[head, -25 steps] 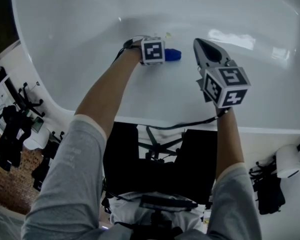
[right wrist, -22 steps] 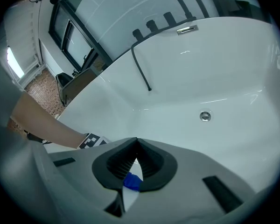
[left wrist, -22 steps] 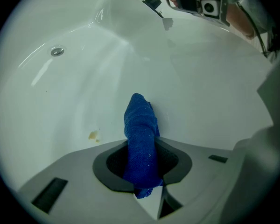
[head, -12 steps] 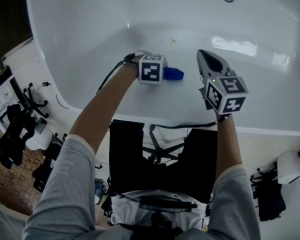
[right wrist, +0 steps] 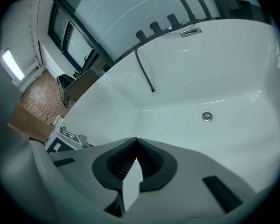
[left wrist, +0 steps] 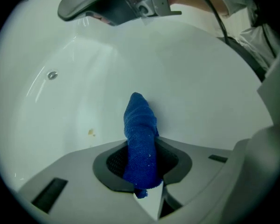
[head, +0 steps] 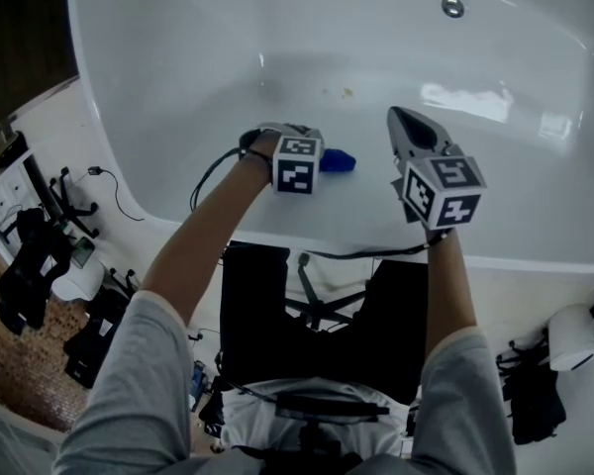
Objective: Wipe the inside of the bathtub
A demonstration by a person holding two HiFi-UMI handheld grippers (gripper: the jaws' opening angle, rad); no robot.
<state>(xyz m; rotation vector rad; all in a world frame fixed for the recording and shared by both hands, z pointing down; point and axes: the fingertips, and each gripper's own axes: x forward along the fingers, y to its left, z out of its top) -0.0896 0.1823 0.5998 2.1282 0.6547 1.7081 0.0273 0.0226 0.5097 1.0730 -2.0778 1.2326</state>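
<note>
A white bathtub (head: 178, 87) fills the head view, with its drain (head: 453, 7) at the far right. My left gripper (head: 322, 159) is shut on a blue cloth (head: 339, 160) and holds it against the tub's near inner wall. In the left gripper view the blue cloth (left wrist: 140, 139) sticks out between the jaws, and a small yellowish spot (left wrist: 90, 133) lies on the tub surface to its left. My right gripper (head: 404, 125) hovers inside the tub to the right of the cloth, jaws shut on nothing. The same spot (head: 346, 93) shows beyond the cloth.
The tub's near rim (head: 535, 255) runs under both forearms. A black cable (head: 208, 176) hangs from the left gripper over the rim. The right gripper view shows the tub's drain (right wrist: 206, 116), a faucet spout (right wrist: 190, 32) on the far rim, and a dark hose (right wrist: 144, 73) hanging inside.
My left gripper has slid with the blue cloth down the tub wall toward the near rim. The right gripper has stayed about where it was.
</note>
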